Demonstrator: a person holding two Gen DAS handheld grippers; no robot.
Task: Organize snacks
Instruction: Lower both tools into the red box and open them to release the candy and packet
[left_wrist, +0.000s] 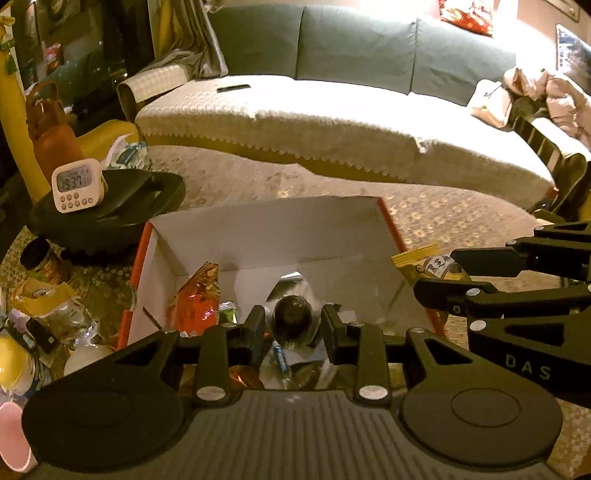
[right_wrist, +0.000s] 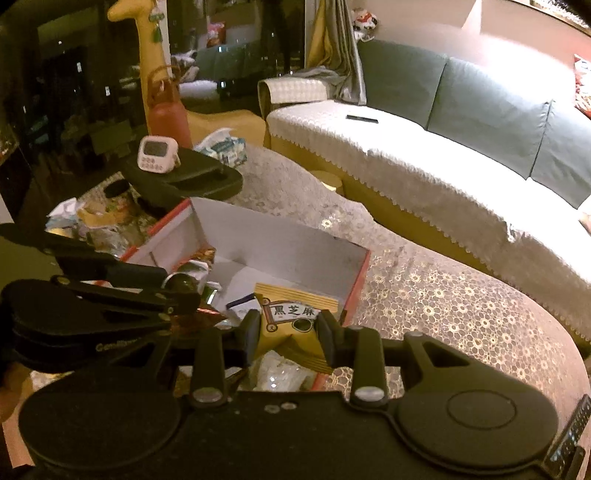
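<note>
Down in the box (left_wrist: 280, 236), the left gripper (left_wrist: 293, 325) clamps a dark egg-shaped snack (left_wrist: 291, 319), its label unreadable; the right gripper (right_wrist: 288, 332) pinches a yellow packet (right_wrist: 291, 325) reading 黑芝麻 over the box's right edge.

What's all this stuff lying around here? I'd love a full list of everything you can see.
Box: one, white inside with red edges, open on the table.
Egg-shaped snack: one, dark in a silvery wrapper, held over the box.
Yellow snack packet: one, black lettering, held over the box's right side.
Orange-red packet: one, inside the box, left side.
Timer: one, white, on the black stand left of the box.
Black stand: one, behind the box's left corner.
Red bottle: one, behind the timer.
Sofa: one, green with a cream cover, background.
Tablecloth: one, flowered lace.
Left gripper: black, shut on the egg snack.
Right gripper: black, shut on the yellow packet.
</note>
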